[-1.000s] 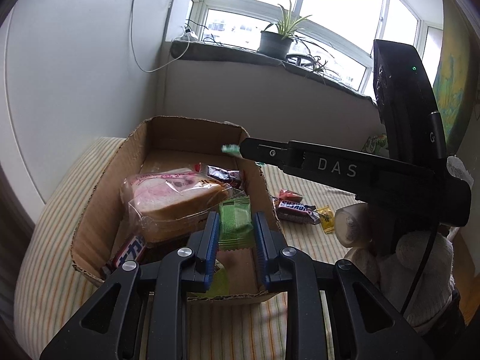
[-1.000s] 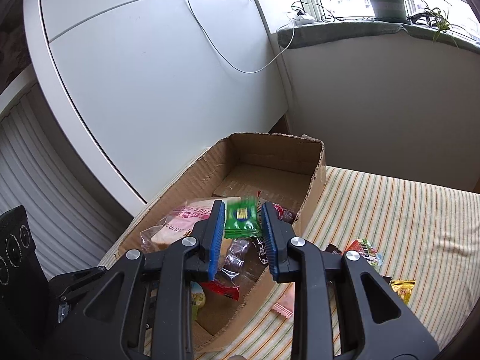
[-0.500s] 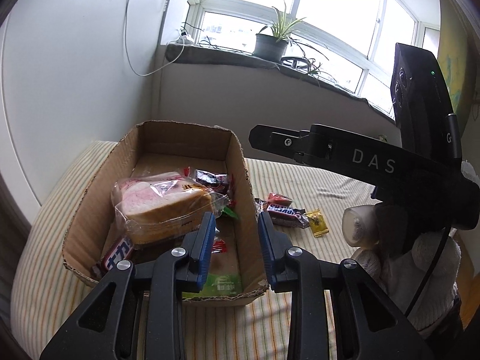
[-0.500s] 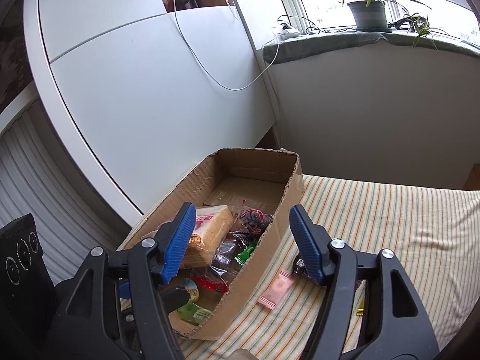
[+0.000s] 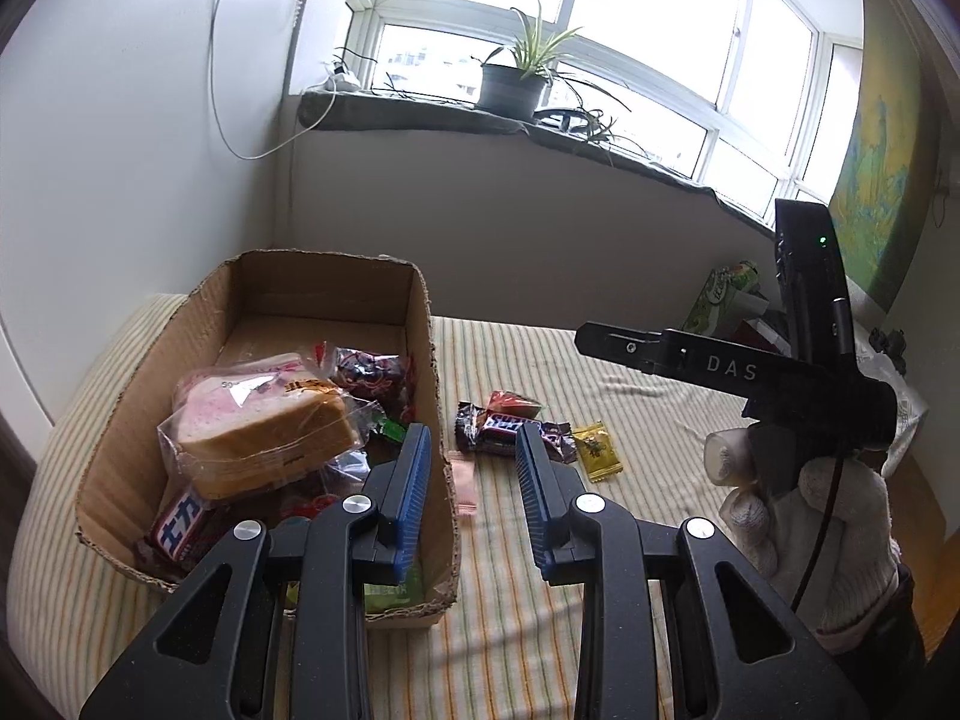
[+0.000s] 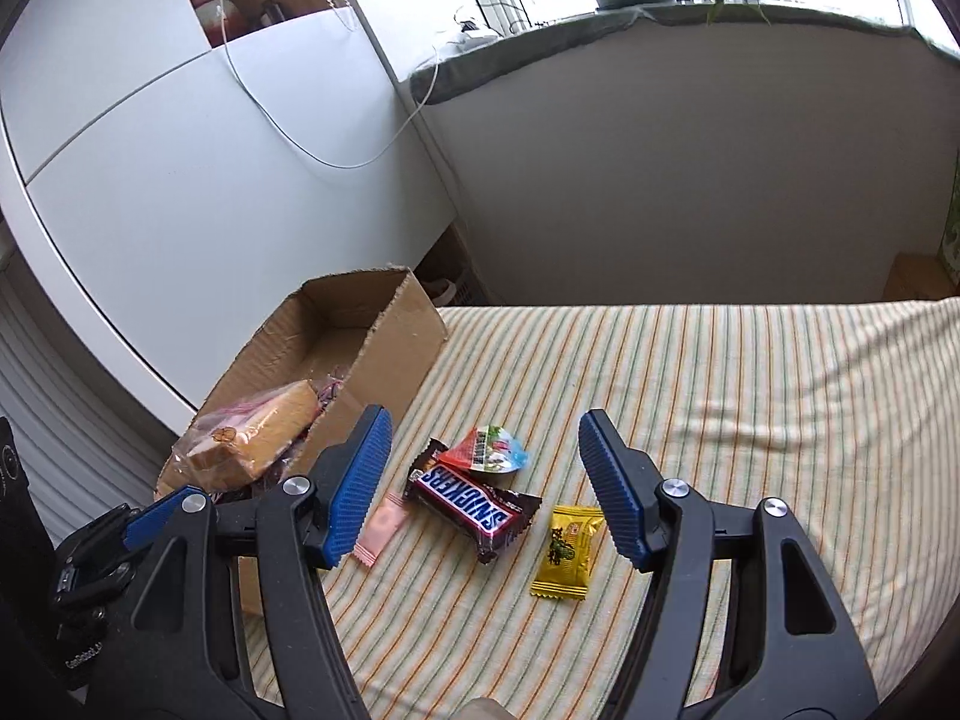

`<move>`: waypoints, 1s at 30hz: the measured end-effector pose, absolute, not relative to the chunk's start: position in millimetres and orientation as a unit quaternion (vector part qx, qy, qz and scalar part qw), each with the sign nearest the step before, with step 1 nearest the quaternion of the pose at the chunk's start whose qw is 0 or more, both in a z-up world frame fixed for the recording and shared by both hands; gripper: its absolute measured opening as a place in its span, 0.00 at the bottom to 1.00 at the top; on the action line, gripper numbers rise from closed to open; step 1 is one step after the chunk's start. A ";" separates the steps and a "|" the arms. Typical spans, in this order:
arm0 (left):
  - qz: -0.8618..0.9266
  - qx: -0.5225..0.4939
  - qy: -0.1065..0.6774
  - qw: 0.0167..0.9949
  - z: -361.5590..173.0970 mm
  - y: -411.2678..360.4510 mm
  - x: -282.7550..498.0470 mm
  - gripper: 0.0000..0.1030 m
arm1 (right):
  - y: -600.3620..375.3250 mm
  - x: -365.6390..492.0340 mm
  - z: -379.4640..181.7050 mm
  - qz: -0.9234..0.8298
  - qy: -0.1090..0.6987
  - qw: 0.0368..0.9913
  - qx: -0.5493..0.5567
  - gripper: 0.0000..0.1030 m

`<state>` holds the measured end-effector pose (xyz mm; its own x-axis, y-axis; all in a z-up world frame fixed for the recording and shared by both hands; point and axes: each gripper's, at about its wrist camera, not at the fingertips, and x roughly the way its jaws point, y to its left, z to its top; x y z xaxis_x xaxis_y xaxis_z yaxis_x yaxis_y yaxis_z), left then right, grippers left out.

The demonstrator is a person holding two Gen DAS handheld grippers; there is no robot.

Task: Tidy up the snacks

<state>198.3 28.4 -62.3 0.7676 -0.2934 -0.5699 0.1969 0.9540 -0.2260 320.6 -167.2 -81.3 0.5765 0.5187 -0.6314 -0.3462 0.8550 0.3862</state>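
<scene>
A potted plant point(image 5: 516, 81) stands on the grey windowsill point(image 5: 420, 114) under the window point(image 5: 600, 30). A white cable point(image 6: 336, 162) hangs across the white cabinet point(image 6: 180, 180). A yellow-green painting point(image 5: 882, 180) leans by the wall.

Bright daylight enters through the far white-framed window point(image 5: 600, 54), its panes blown out. Fisheye curvature bends walls and darkens corners; shadows are soft.
</scene>
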 end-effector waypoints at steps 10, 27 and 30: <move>-0.122 -0.118 0.300 0.939 -56.2 50.5 200.6 0.27 | -120.9 380.8 -109.8 0.286 0.478 0.829 0.056 0.37; -0.119 -0.144 0.295 0.937 -53.7 80.2 197.5 0.27 | -78.1 338.6 -134.7 0.317 0.516 0.787 -0.118 0.24; -0.126 -0.142 0.295 0.937 -52.3 75.8 196.1 0.27 | -90.3 309.3 -134.8 0.330 0.515 0.780 -0.134 0.24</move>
<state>196.1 75.8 -52.3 0.7948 -0.3193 -0.5161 0.1520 0.9280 -0.3401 309.3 -90.3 -134.8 0.2523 0.3770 -0.8912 -0.6534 0.7457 0.1305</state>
